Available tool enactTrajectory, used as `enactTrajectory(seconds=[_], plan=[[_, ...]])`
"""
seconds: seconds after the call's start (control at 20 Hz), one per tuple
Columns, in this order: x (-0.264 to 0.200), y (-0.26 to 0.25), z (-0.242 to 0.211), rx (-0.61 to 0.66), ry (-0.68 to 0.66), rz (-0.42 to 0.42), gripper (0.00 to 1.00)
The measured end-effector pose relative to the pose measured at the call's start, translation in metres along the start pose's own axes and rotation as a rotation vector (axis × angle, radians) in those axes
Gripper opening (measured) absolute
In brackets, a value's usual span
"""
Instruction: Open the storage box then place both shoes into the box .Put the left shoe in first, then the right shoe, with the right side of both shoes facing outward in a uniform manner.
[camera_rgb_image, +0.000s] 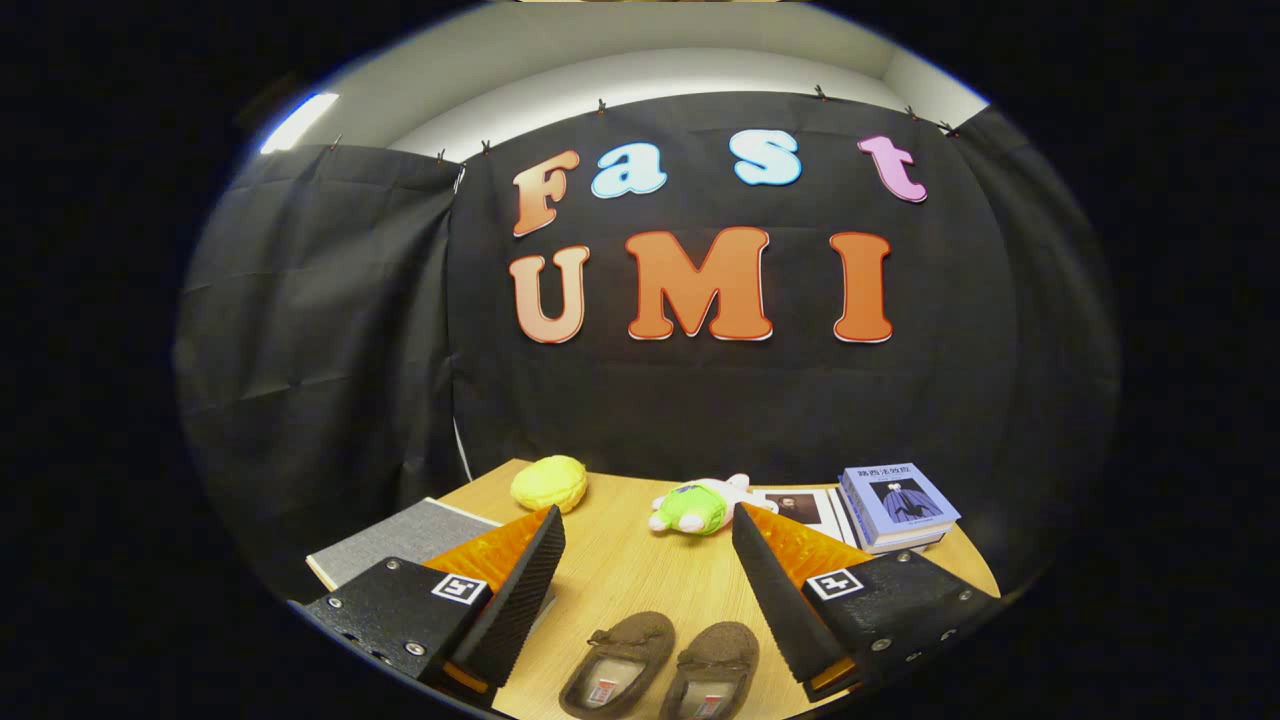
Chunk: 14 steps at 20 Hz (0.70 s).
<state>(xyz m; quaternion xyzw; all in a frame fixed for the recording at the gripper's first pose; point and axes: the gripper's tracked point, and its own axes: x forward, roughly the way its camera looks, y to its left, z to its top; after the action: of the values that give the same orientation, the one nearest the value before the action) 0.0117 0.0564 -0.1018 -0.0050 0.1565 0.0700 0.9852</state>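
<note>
2 shoes (660, 668) between spread tool (648, 545) fingers.

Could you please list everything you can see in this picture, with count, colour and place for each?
table: one, light wood, under everything.
shoes: two, brown, side by side on the table between the fingers.
yellow toy: one, yellow, at the table's far edge, beyond the left finger.
plush: one, green and white, far side, ahead of the right finger.
grey book: one, grey, beside the left finger.
blue book: one, blue, topping a small stack beyond the right finger.
white book: one, white, between plush and stack.
gripper: one, jaws wide open, holding nothing.
</note>
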Motion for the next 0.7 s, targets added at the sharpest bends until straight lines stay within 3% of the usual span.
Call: enactTrajectory(seconds=[0.3,0.55,0.7], plan=[[0.011,0.043,-0.043,0.101,0.151,0.139,1.00],[0.018,0.067,-0.071,0.154,0.238,0.206,0.99],[0.020,0.092,-0.092,0.236,0.319,0.295,0.98]])
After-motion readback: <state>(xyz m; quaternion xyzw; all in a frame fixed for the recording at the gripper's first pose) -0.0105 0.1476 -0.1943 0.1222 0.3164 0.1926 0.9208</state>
